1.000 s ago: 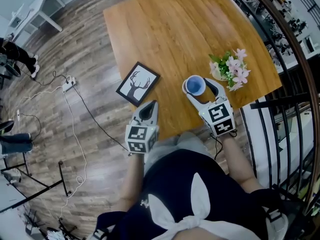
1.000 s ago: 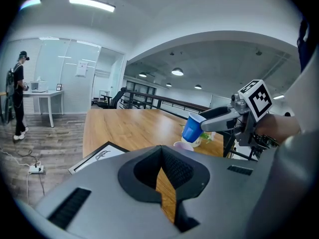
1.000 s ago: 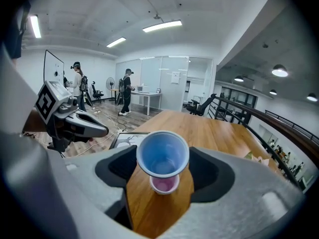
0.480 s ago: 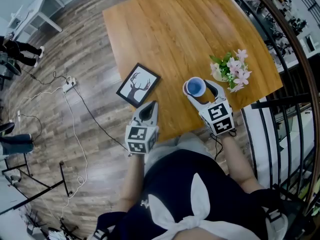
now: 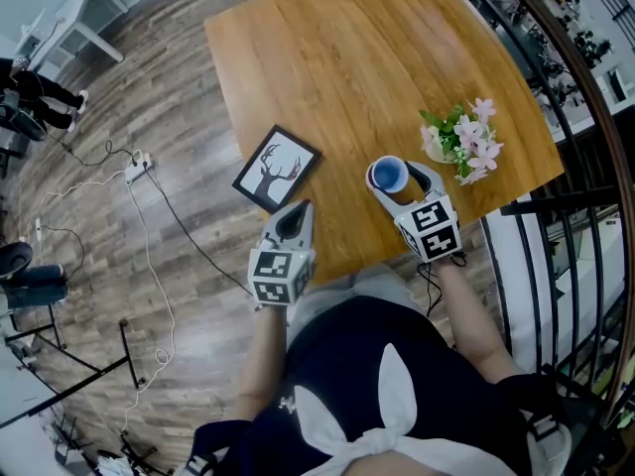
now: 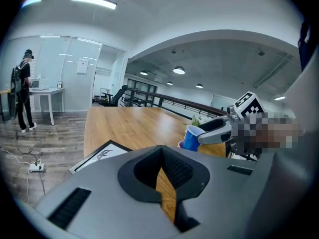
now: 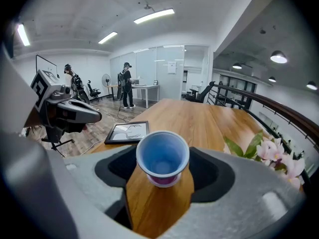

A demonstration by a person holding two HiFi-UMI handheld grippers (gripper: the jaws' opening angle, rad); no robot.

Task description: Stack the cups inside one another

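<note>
A blue cup (image 5: pixel 387 175) stands near the table's front edge, nested in a purple cup (image 7: pixel 162 181) whose bottom shows beneath it. My right gripper (image 5: pixel 396 176) is shut on the blue cup, one jaw against each side of it (image 7: pixel 163 156). In the left gripper view the blue cup (image 6: pixel 191 137) leans a little, with the purple cup (image 6: pixel 180 144) low behind it. My left gripper (image 5: pixel 295 210) hovers at the front edge, left of the cups, shut with nothing in it (image 6: pixel 160 156).
A black-framed deer picture (image 5: pixel 275 166) lies on the wooden table (image 5: pixel 347 58) left of the cups. A small pot of pink flowers (image 5: pixel 461 142) stands just right of the right gripper. A black railing (image 5: pixel 556 216) runs along the table's right side. Cables (image 5: pixel 149 216) lie on the floor.
</note>
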